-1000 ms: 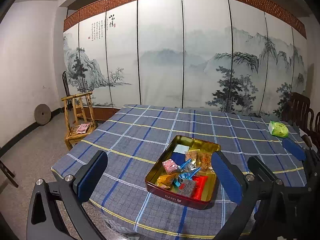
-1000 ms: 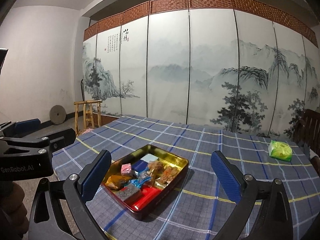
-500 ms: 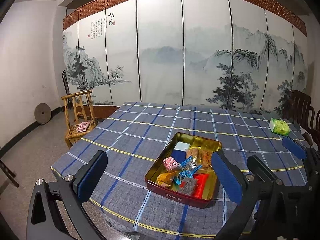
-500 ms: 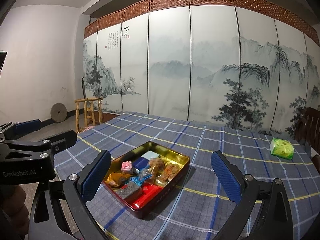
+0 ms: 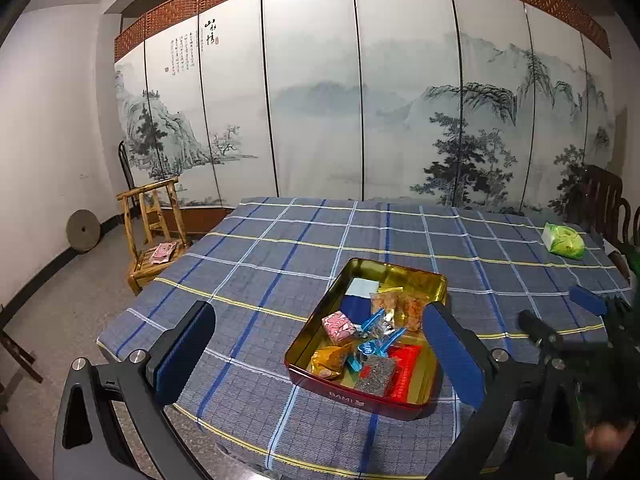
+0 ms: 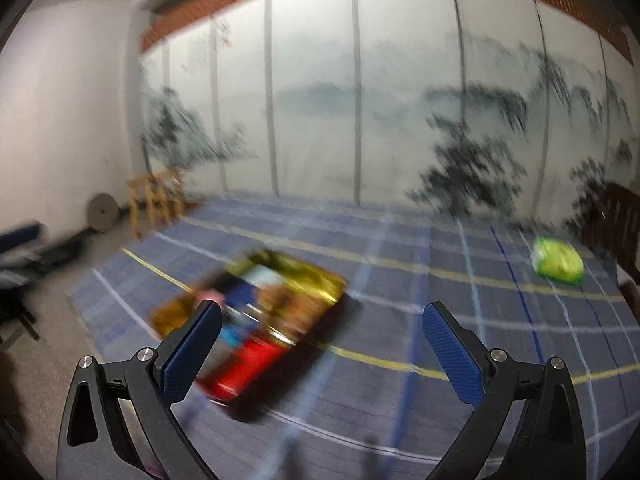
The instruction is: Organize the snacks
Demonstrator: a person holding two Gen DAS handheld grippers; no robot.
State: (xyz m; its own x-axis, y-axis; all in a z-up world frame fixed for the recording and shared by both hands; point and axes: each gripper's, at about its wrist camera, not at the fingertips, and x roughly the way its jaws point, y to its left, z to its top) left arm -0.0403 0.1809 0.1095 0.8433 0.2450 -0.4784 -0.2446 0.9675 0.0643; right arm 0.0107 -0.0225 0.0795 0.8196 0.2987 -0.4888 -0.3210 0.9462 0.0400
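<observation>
Your snack tin (image 5: 362, 398): red outside, gold inside, front wall lettered "BAMI"; it sits on the checked counter (image 5: 256, 264) near its front edge. Contents: pink (image 5: 338, 325), orange, blue-twist, grey and red wrapped pieces. Green packet (image 5: 562, 241) lies well apart, far right. Your left hand-held gripper (image 5: 316, 354) and right hand-held gripper (image 6: 322, 354): both spread wide, holding nothing.

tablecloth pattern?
Blue-grey plaid tablecloth with white, blue and yellow lines; the left wrist view shows it sharpest.

- The right gripper (image 6: 320, 354) has swung rightward; its view is now smeared with motion blur.
- In that view the snack tin (image 6: 248, 320) has slid left, behind the left finger.
- The green packet (image 6: 557, 261) sits lower and larger.
</observation>
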